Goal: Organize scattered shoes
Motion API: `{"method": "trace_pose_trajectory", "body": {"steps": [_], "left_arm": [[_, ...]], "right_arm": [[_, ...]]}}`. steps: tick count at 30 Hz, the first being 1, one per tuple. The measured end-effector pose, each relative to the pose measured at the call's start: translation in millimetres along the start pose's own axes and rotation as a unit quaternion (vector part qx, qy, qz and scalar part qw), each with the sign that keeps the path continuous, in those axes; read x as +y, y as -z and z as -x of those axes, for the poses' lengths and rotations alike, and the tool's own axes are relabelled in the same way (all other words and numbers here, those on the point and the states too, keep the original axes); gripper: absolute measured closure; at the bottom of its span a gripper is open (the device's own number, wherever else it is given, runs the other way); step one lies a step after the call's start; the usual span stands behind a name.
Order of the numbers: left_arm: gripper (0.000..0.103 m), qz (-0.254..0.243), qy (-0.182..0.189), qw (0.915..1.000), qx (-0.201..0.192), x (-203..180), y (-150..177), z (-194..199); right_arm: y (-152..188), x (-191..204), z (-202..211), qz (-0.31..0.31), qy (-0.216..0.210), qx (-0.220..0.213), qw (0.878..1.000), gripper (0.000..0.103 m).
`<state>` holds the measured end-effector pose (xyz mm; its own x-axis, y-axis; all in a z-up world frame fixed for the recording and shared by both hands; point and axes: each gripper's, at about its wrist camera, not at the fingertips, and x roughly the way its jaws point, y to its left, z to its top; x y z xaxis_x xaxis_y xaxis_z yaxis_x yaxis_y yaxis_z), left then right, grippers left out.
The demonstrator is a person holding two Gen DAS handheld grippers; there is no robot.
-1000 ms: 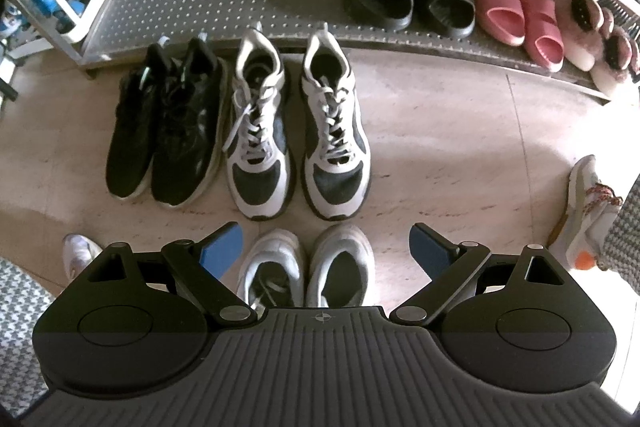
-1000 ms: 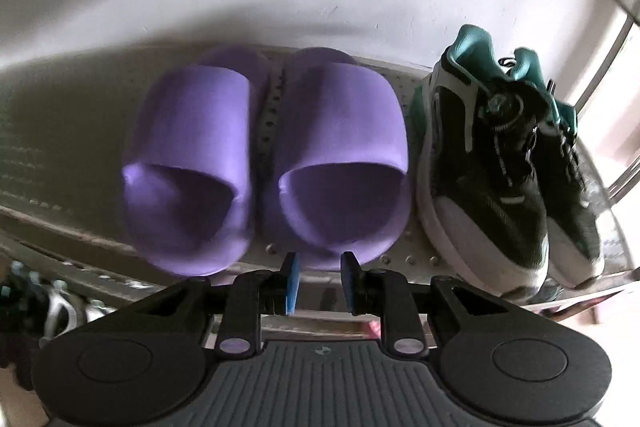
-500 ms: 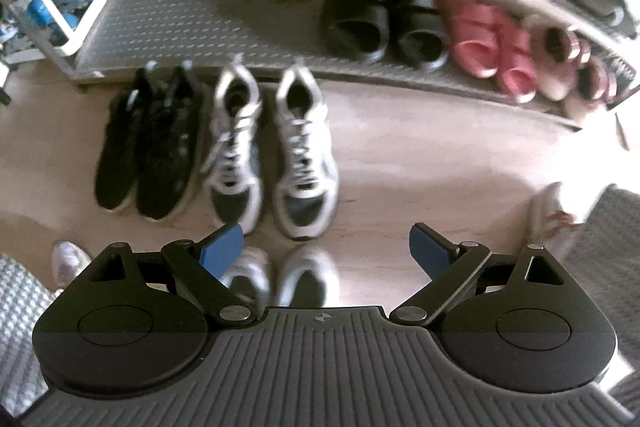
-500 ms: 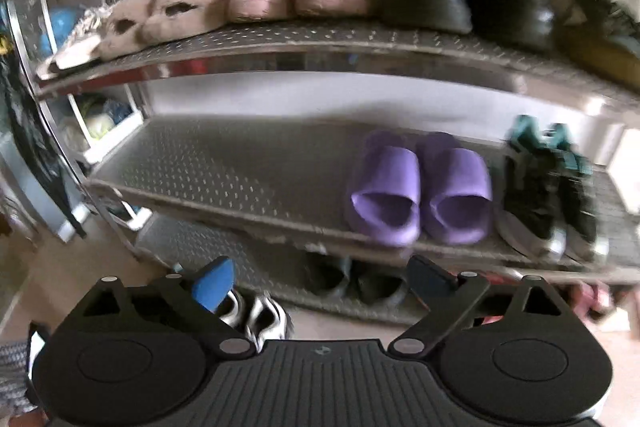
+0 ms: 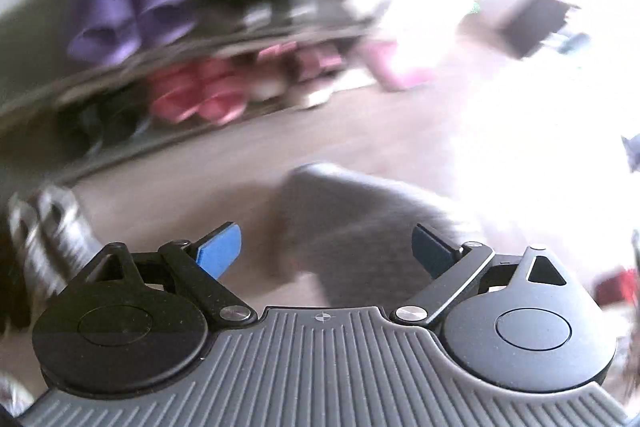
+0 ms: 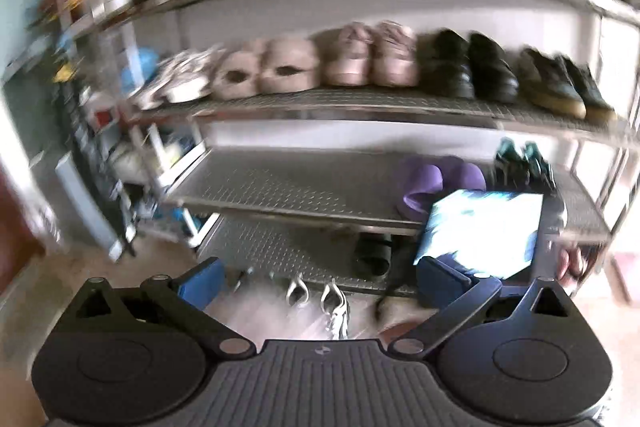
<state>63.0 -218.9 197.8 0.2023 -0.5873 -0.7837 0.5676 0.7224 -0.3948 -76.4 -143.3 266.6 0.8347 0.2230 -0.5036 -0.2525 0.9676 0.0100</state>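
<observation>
My right gripper [image 6: 322, 279] is open and empty, well back from the metal shoe rack [image 6: 304, 203]. On the rack's middle shelf sit the purple slippers [image 6: 432, 183] beside dark teal sneakers [image 6: 520, 163]. White-and-black sneakers [image 6: 320, 299] stand on the floor below. My left gripper [image 5: 326, 251] is open, its jaws still opening with nothing between them, above a blurred grey fabric shape [image 5: 360, 227]. The left wrist view is smeared. It shows the purple slippers [image 5: 116, 19], pink slippers [image 5: 196, 95] and black slides [image 5: 92, 119] at the upper left.
The shelf above holds fuzzy slippers [image 6: 264, 67], pink sneakers [image 6: 372, 55], black shoes [image 6: 468, 67] and dark tan-soled shoes [image 6: 560, 83]. A bright rectangular screen [image 6: 480, 227] hangs just right of my right gripper, with a hand [image 6: 572, 263] beside it. Clutter stands left of the rack.
My right gripper went from nearly shut at the purple slippers to wide open and backed far away from the rack. The left view swung up and right, off the floor sneakers.
</observation>
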Motion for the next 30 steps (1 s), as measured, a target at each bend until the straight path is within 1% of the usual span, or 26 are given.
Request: {"method": "trace_pose_trajectory", "body": {"steps": [1,2,3,6,7,8,10,12,13,14,16,18,21,22,24,26,29,30], "left_arm": [[0.005,-0.015,0.015,0.9998,-0.005,-12.2,-1.5,6.5],[0.005,-0.020,0.025,0.9994,-0.009,-20.7,-2.0,11.5],[0.004,-0.020,0.046,0.9986,-0.015,-32.7,-2.5,18.5],[0.004,0.016,0.097,0.9950,-0.015,-39.9,-7.8,21.9],[0.004,0.023,0.108,0.9937,-0.016,-39.4,-10.4,21.8],[0.004,0.037,0.129,0.9908,-0.020,-38.2,-17.8,21.1],[0.003,0.053,0.143,0.9879,-0.026,-32.7,-30.0,17.4],[0.003,0.071,0.161,0.9842,-0.017,-20.7,-42.9,5.8],[0.003,0.087,0.175,0.9807,-0.005,-11.0,-50.7,-3.5],[0.003,0.100,0.181,0.9783,0.004,-3.2,-55.7,-8.6],[0.003,0.142,0.194,0.9703,0.029,18.8,-72.7,-28.0],[0.003,0.159,0.200,0.9661,0.039,33.3,-88.1,-38.5],[0.003,0.175,0.209,0.9610,0.044,52.2,-107.8,-48.8],[0.003,0.181,0.210,0.9596,0.047,58.3,-113.0,-51.9],[0.003,0.185,0.210,0.9586,0.052,66.9,-118.5,-53.8],[0.003,0.184,0.213,0.9580,0.057,72.7,-122.1,-53.5],[0.003,0.181,0.237,0.9518,0.072,77.9,-132.7,-55.4],[0.003,0.174,0.239,0.9527,0.068,77.1,-133.6,-50.3]], "right_arm": [[2.1,4.1,9.7,0.005,0.011,-0.027,1.000,0.001],[4.0,2.5,20.3,0.005,0.013,-0.059,0.998,0.001],[5.8,1.0,30.6,0.004,0.014,-0.089,0.996,0.001],[7.9,-5.1,40.1,0.008,0.007,-0.124,0.992,0.001],[7.1,-6.5,37.4,0.013,0.011,-0.134,0.991,0.001],[6.2,-8.0,34.8,0.019,0.014,-0.143,0.989,0.001],[3.8,-10.8,27.6,0.031,0.019,-0.157,0.987,0.001],[-0.6,-11.6,17.9,0.038,0.022,-0.150,0.988,0.001],[-5.0,-14.4,7.3,0.038,0.022,-0.141,0.989,0.001],[-9.4,-17.2,-3.0,0.038,0.023,-0.131,0.990,0.001],[-19.5,-24.6,-19.9,0.038,0.021,-0.114,0.993,0.001],[-30.8,-31.9,-40.5,0.039,0.017,-0.098,0.994,0.001],[-45.9,-38.0,-66.3,0.044,0.012,-0.080,0.996,0.001],[-46.2,-38.8,-68.8,0.044,0.010,-0.077,0.996,0.001],[-50.4,-40.2,-82.8,0.052,0.005,-0.065,0.996,0.001],[-59.0,-43.1,-95.2,0.054,-0.011,-0.050,0.997,0.001],[-73.7,-49.7,-113.2,0.045,-0.043,-0.026,0.998,0.001],[-76.6,-52.1,-115.8,0.039,-0.051,-0.026,0.998,0.001]]}}
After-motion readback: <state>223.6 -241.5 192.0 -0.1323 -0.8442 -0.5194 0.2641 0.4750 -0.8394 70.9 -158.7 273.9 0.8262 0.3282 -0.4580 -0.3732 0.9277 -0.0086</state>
